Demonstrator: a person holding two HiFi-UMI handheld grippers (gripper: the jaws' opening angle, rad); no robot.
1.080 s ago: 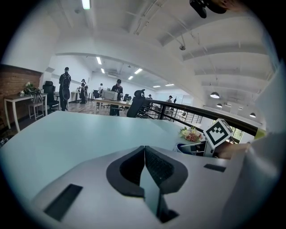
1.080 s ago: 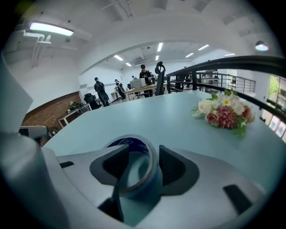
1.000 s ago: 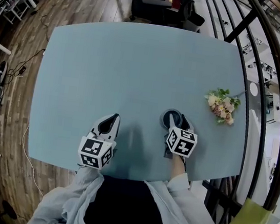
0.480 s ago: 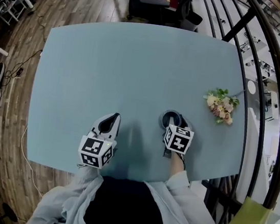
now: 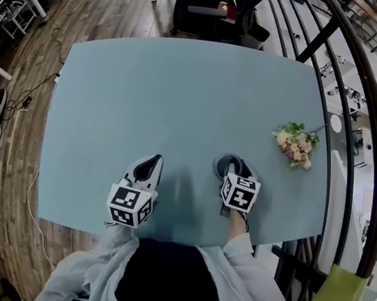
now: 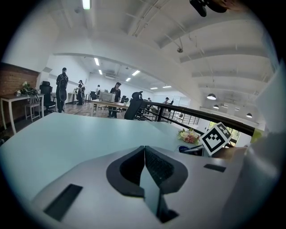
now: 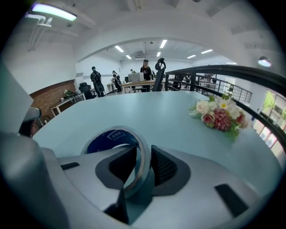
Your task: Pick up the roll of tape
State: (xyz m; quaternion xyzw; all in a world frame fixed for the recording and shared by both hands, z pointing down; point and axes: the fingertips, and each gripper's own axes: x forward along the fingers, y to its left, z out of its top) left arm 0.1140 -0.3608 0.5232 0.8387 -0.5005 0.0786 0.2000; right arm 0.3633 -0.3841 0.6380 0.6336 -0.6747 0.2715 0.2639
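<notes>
Since the earlier frames the right gripper [image 7: 143, 166] has been closing its claw. The two jaws, wide apart a moment ago, have come in around one wall of the roll of tape [image 7: 111, 137]. Neither hand has shifted, and the roll lies on the same spot on the table [image 5: 182, 97].

In the right gripper view one jaw sits inside the ring and the other outside. The thin grey wall fills the gap between them, and the pads look pressed against it, though the outer pad shows a sliver of space higher up. I judge the grasp made, or within a hair of it. The roll lies flat on the pale blue tabletop, near the front edge on the person's right side and just ahead of the marker cube. The bunch of flowers [image 5: 295, 144] is well apart, toward the right edge.

The left gripper [image 5: 148, 168] rests near the front edge, to the left of the roll. Its claw is pressed together with nothing in it, and it takes no part in the grasp.

So the reach and the closing look done. The lift is left: the roll has not yet come off the table, and nothing shows it raised. Only one thin wall is pinched, so the ring may swing or slip if the hold is light, and a straight, steady rise seems the safest way up.
</notes>
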